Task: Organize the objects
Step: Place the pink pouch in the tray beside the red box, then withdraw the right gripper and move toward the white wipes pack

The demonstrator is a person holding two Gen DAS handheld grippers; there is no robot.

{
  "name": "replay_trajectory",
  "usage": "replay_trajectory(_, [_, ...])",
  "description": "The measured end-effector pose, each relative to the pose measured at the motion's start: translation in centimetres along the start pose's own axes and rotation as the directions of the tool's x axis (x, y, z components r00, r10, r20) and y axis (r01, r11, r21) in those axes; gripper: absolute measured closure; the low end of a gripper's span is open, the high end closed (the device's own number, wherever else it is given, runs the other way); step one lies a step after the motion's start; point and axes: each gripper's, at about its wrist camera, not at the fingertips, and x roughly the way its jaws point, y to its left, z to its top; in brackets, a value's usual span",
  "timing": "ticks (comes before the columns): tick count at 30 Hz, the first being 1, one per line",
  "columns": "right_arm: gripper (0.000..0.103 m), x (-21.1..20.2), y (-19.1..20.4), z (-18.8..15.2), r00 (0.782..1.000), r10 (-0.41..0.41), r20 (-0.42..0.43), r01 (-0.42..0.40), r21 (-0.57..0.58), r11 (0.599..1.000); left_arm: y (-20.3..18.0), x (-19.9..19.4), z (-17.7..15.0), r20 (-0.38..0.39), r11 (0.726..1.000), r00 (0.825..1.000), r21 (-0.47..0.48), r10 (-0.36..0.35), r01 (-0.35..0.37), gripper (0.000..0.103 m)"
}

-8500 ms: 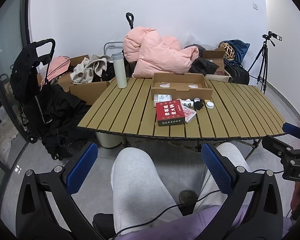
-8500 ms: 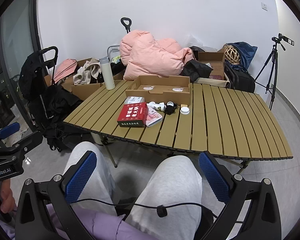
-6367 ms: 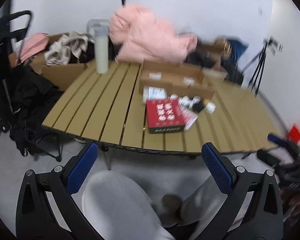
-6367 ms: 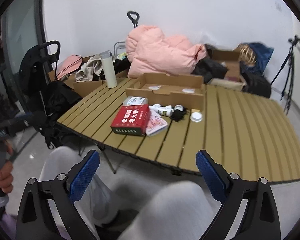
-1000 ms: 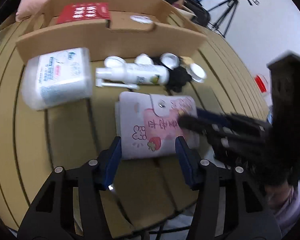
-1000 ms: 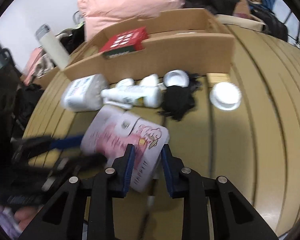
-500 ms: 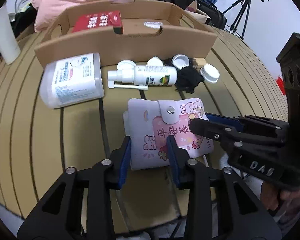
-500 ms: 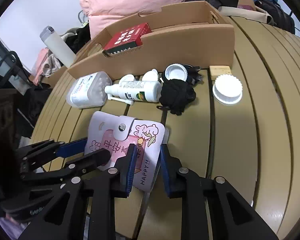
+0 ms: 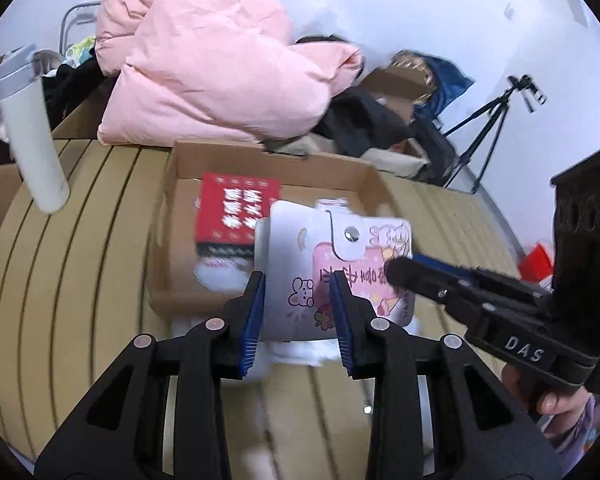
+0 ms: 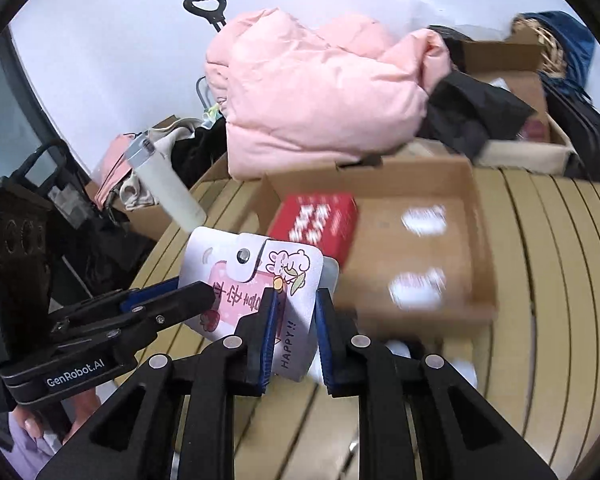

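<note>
The little wallet (image 9: 332, 276) is white with a pink patch, cartoon bunnies, a strawberry and a shiny silver snap. The grippers are black with blue pads (image 9: 254, 316). The box (image 10: 320, 216) in the brown cardboard tray (image 10: 472, 240) is red with white letters and a black edge. The table (image 9: 80, 280) is tan with dark lines between its slats. Behind it lies a puffy pink coat (image 9: 204, 60). The bottle (image 9: 32, 140) is white with a grey top. The wall (image 10: 120, 20) is white. The tripod (image 9: 488, 128) is black.
</note>
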Motion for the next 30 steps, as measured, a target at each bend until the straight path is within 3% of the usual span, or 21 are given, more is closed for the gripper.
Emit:
replay_trajectory(4, [0.082,5.7,-0.2,2.2,0.999,-0.004,-0.044,0.004,0.014,1.0,3.3,4.6,1.1,-0.048,0.995,0.998,-0.085,0.047,-0.051,0.075])
replay_trajectory(7, [0.082,9.9,-1.4,1.9,0.994,-0.009,-0.105,0.013,0.045,0.999,4.5,7.4,0.5,-0.097,0.994,0.992,-0.071,0.082,-0.089,0.074])
replay_trajectory(10, [0.082,13.6,-2.8,1.1,0.986,0.017,-0.166,-0.002,0.091,0.996,5.7,8.8,0.3,-0.117,0.988,0.987,-0.096,0.112,-0.124,0.046])
replay_trajectory(11, [0.082,14.4,-3.0,0.7,0.983,0.006,-0.185,0.012,0.096,0.995,6.0,8.7,0.0,-0.109,0.988,0.988,-0.099,0.109,-0.12,0.041])
replay_trajectory(13, [0.082,15.0,-2.5,0.4,0.986,-0.08,-0.147,0.087,0.04,0.995,5.6,8.1,-0.2,-0.09,0.99,0.99,-0.073,0.111,-0.118,0.04])
replay_trajectory(15, [0.082,14.7,-2.5,0.2,0.992,-0.098,-0.083,0.101,0.032,0.994,5.3,7.0,-0.2,-0.043,0.99,0.989,-0.036,0.138,-0.14,0.026])
replay_trajectory(18, [0.082,13.1,-2.5,-0.7,0.996,-0.084,0.008,0.084,0.04,0.996,5.3,6.2,-0.1,-0.009,0.987,0.988,-0.02,0.157,-0.157,0.021])
replay_trajectory(22, [0.082,11.1,-2.4,0.1,0.998,-0.065,0.014,0.065,0.036,0.997,5.9,5.2,0.1,0.003,0.985,0.985,-0.025,0.173,-0.173,0.019])
replay_trajectory(24, [0.082,9.3,-2.6,0.5,0.995,-0.093,0.038,0.091,0.051,0.995,6.1,4.2,0.1,0.0,0.983,0.983,-0.033,0.183,-0.183,0.019])
replay_trajectory(26, [0.082,6.4,-3.0,0.8,0.993,-0.11,0.046,0.107,0.07,0.992,5.8,2.2,-0.3,-0.009,0.974,0.974,-0.016,0.228,-0.228,0.019])
replay_trajectory(28, [0.081,2.5,-3.2,0.3,0.991,-0.123,0.047,0.12,0.06,0.991,5.4,-1.2,-1.4,0.033,0.965,0.965,-0.007,0.261,-0.261,0.019])
replay_trajectory(30, [0.068,-1.2,-3.4,-0.5,0.986,-0.152,0.06,0.15,0.046,0.988,4.9,-4.4,-2.9,0.053,0.959,0.958,-0.029,0.282,-0.281,0.019])
